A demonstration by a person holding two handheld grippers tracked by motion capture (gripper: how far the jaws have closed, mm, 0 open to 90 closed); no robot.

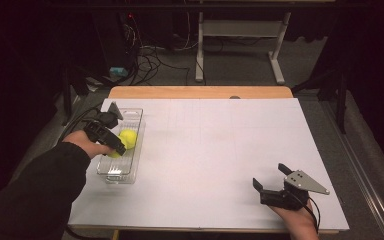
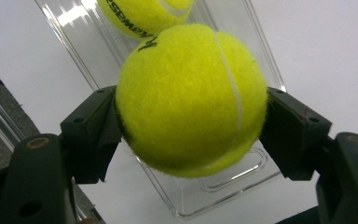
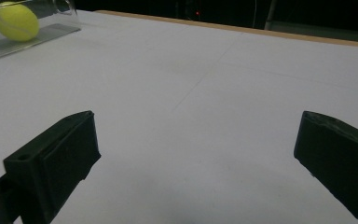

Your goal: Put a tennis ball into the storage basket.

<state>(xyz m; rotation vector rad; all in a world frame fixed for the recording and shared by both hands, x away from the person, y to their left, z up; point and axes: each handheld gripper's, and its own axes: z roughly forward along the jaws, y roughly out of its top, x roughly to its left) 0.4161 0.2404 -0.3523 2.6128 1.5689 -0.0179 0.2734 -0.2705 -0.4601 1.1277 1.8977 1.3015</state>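
A yellow tennis ball (image 2: 191, 100) sits squeezed between the two black jaws of my left gripper (image 2: 191, 126). From above, that gripper (image 1: 116, 150) hangs over the near half of a clear plastic tray (image 1: 131, 112) at the table's left, with the held ball (image 1: 113, 154) peeking out under it. A second tennis ball (image 1: 128, 138) lies in the tray just beyond, its top also in the left gripper view (image 2: 144, 16). My right gripper (image 1: 269, 176) stands open near the front right edge, nothing between its jaws (image 3: 198, 144). It sees a ball (image 3: 16, 21) in the tray (image 3: 28, 39) far off.
The white tabletop (image 1: 220, 145) stretches bare between the tray and the right gripper. A wooden strip (image 1: 200, 92) borders the far edge. Beyond it are a white desk frame (image 1: 240, 30) and cables on a dark floor.
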